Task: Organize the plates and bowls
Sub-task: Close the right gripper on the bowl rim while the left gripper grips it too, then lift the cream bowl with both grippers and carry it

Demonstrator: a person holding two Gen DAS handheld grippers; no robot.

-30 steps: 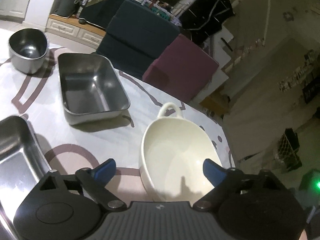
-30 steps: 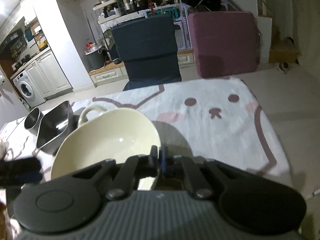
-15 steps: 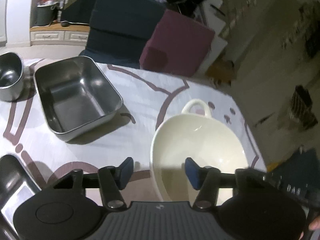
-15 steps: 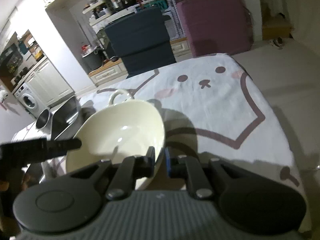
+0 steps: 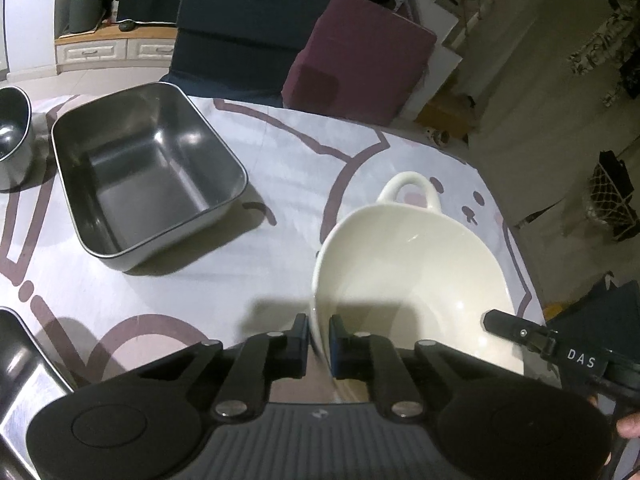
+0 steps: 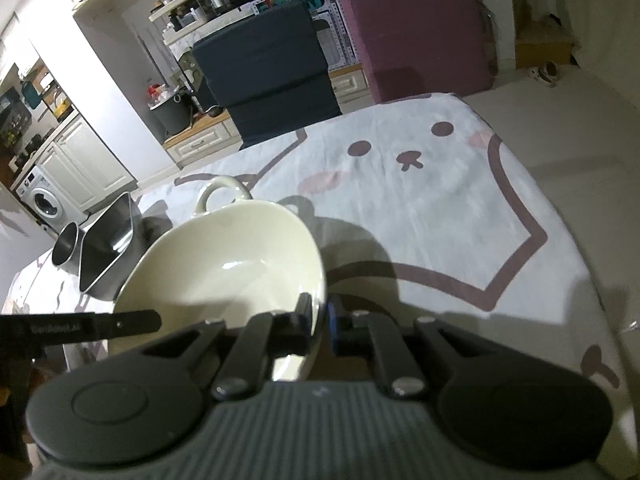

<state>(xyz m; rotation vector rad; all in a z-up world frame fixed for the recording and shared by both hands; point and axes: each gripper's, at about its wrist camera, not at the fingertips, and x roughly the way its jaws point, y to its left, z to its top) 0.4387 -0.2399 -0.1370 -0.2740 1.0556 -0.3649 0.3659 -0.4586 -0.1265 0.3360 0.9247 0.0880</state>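
A cream bowl [image 5: 408,264] with a loop handle at its far side sits on the bear-print tablecloth [image 5: 280,160]. In the left wrist view my left gripper [image 5: 318,336] is closing, and its pads pinch the bowl's near left rim. One finger of the right gripper [image 5: 516,330] reaches in from the right over the bowl. In the right wrist view the cream bowl [image 6: 224,272] lies left of centre. My right gripper [image 6: 319,318] is closing with the bowl's right rim clamped between its pads. A finger of the left gripper [image 6: 120,322] shows at the left.
A rectangular steel pan [image 5: 144,176] stands at the far left, a round steel bowl [image 5: 12,136] beyond it and another steel pan [image 5: 20,360] at the near left. A dark blue chair [image 5: 248,12] and a maroon chair [image 5: 360,64] stand behind the table. The table's right edge [image 6: 560,216] drops to the floor.
My left gripper's jaws went from wide apart to pinched on the bowl's left rim. My right gripper parted slightly and now clamps the right rim.
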